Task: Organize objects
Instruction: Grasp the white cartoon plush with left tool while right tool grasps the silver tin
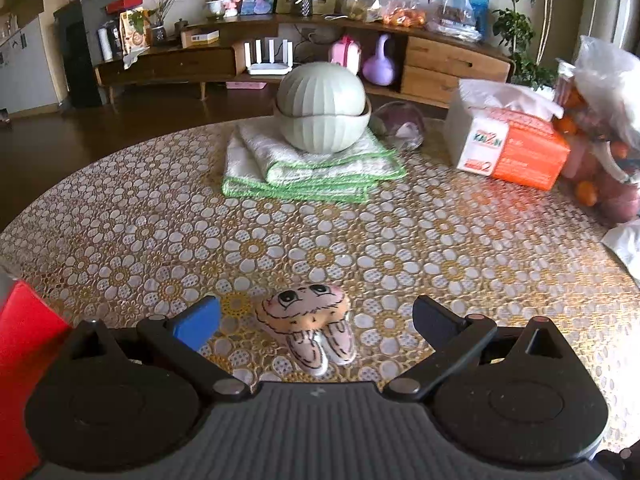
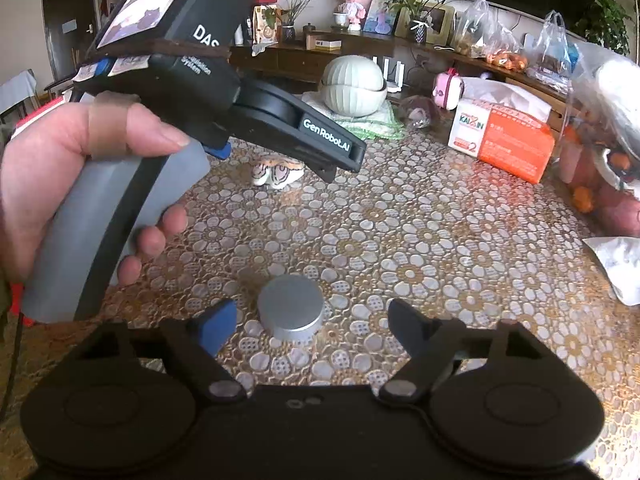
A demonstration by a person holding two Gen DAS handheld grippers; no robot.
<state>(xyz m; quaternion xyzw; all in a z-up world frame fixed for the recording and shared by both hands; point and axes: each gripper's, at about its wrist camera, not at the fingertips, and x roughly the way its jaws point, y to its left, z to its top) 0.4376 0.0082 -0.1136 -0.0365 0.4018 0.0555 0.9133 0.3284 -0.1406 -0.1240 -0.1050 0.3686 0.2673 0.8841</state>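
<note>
The left tool was spread apart, its fingers flanking a small pink plush toy that lay on the bench without touching either one. The right tool also stood apart, a silver round lid resting on the bench between its fingertips. Farther back, a pale green ribbed container sat on a folded towel, with an orange tissue box to the right.
</note>
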